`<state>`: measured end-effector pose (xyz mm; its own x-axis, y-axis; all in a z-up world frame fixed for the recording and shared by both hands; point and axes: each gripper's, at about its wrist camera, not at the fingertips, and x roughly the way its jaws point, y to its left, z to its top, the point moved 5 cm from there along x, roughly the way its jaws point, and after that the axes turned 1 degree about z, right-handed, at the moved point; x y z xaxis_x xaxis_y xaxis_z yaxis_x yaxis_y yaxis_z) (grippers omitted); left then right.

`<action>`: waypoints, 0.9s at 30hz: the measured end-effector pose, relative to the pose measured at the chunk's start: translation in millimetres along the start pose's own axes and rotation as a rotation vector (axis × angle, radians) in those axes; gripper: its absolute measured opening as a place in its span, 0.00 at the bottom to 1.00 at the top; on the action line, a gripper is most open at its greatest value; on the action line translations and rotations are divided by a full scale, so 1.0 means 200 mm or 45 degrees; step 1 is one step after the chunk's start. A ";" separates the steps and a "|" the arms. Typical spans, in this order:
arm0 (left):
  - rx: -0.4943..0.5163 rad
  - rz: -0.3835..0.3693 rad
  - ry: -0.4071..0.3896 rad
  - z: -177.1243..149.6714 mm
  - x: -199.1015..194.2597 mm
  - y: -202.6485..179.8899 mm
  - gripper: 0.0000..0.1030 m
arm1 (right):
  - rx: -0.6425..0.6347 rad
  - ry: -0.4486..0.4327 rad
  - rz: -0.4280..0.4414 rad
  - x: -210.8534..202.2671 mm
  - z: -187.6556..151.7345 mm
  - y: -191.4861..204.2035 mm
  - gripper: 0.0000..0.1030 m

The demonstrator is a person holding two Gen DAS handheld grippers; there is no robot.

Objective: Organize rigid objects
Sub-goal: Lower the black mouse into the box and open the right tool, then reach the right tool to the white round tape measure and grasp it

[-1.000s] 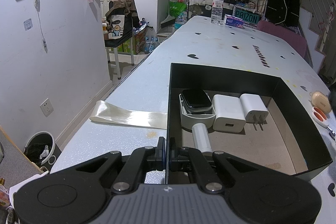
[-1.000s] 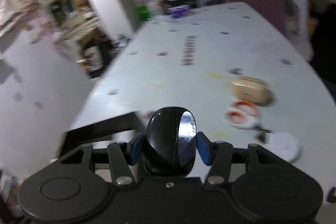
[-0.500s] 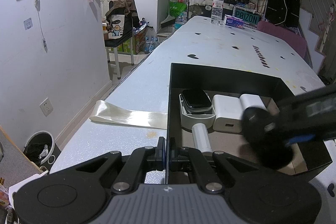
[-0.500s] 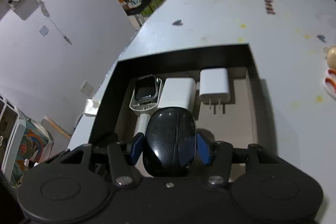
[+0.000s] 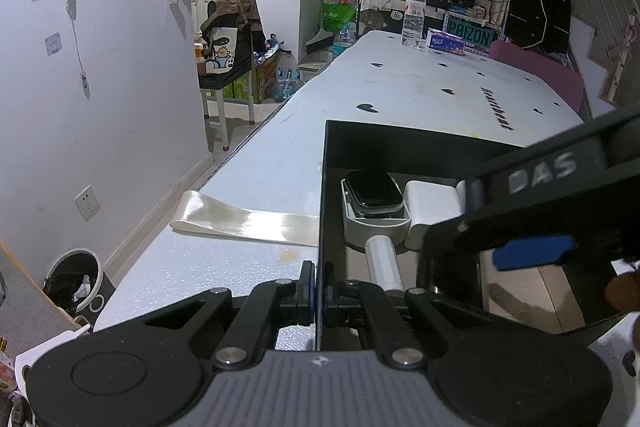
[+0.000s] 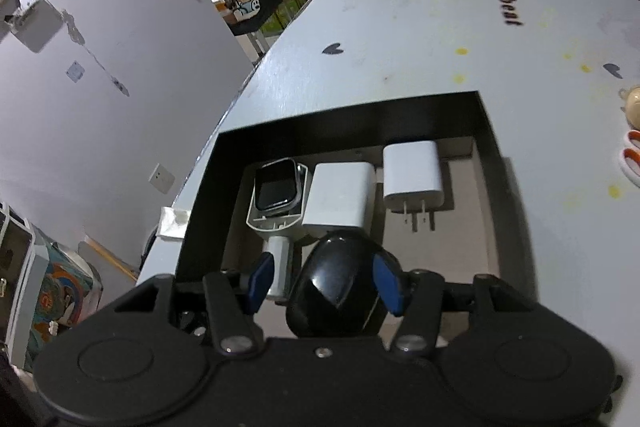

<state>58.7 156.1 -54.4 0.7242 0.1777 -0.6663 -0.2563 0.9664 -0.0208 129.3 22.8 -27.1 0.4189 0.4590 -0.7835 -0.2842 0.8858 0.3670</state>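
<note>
Black-walled cardboard tray [image 6: 490, 131] holds smartwatch on stand [image 6: 278, 187], two white chargers [image 6: 340, 197]. Right gripper [image 6: 326, 285]: jaws loosely bracketing glossy black mouse [image 6: 334, 287], release pending. Left gripper [image 5: 318, 293]: clamped on tray wall. Orange scissors [image 6: 632, 157] remain outside.

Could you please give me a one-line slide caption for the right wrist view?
Right gripper lowers a black mouse into the black box beside the smartwatch and two white chargers.
</note>
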 end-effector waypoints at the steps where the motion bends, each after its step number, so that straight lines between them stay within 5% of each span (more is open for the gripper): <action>1: 0.000 0.000 -0.001 0.00 0.00 0.00 0.02 | -0.002 -0.003 0.003 -0.01 0.00 0.00 0.54; 16: 0.000 -0.001 0.000 0.00 0.00 0.00 0.02 | -0.041 -0.131 0.017 -0.26 -0.08 -0.09 0.59; 27: 0.001 -0.001 0.000 0.00 0.00 0.01 0.02 | -0.130 -0.270 -0.068 -0.41 -0.18 -0.13 0.82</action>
<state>58.3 157.2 -54.3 0.7240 0.1773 -0.6666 -0.2558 0.9665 -0.0208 71.2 -41.0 9.9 0.6045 0.4257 -0.6734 -0.3379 0.9025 0.2671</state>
